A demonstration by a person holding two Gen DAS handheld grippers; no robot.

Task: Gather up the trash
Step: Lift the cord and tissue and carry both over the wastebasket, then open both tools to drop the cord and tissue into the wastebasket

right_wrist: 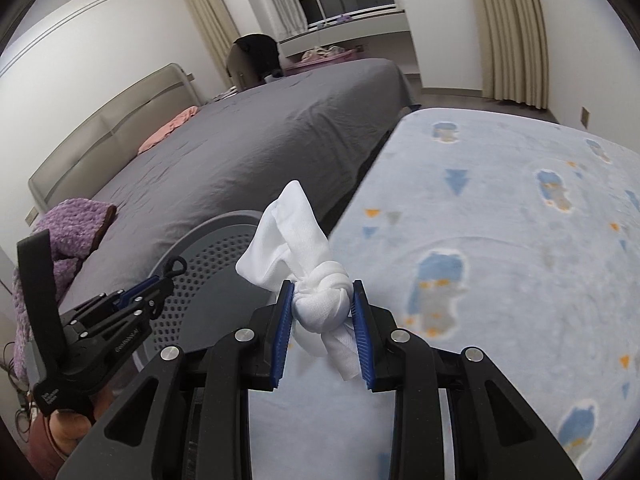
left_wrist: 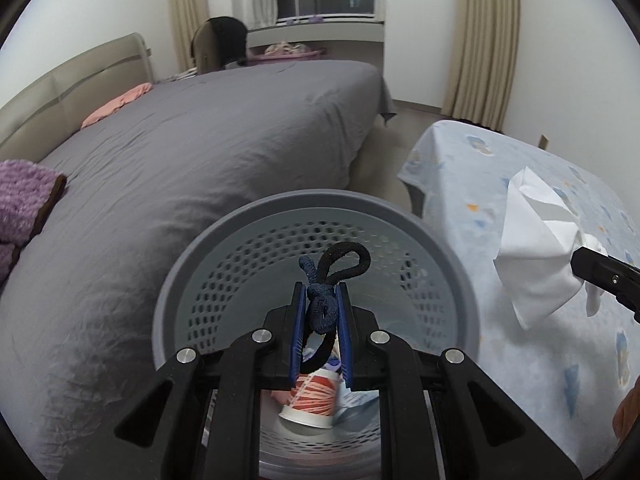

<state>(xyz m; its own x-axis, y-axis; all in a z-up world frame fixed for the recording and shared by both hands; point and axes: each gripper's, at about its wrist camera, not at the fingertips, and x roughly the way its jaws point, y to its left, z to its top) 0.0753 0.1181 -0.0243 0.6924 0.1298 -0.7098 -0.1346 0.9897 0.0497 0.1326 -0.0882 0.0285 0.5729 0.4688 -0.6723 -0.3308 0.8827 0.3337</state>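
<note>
My left gripper [left_wrist: 322,292] is shut on a knotted dark blue and black cord [left_wrist: 320,300], whose black loop sticks up past the fingertips. It hangs over the mouth of a grey perforated bin [left_wrist: 248,248]. A red-and-white paper cup [left_wrist: 310,402] lies at the bin's bottom. My right gripper [right_wrist: 323,292] is shut on a knotted white cloth [right_wrist: 320,300], held above the light blue patterned blanket [right_wrist: 500,240], to the right of the bin [right_wrist: 200,264]. In the right wrist view the left gripper [right_wrist: 166,280] appears at lower left; the white cloth [left_wrist: 540,248] shows at the right of the left wrist view.
A large bed with a grey cover [left_wrist: 180,160] lies left of the bin. On it are a purple fluffy item [left_wrist: 24,200] and a pink cloth [left_wrist: 120,104]. Beige curtains [left_wrist: 484,40] and a window sill stand at the far wall. A hand [right_wrist: 60,428] holds the left gripper.
</note>
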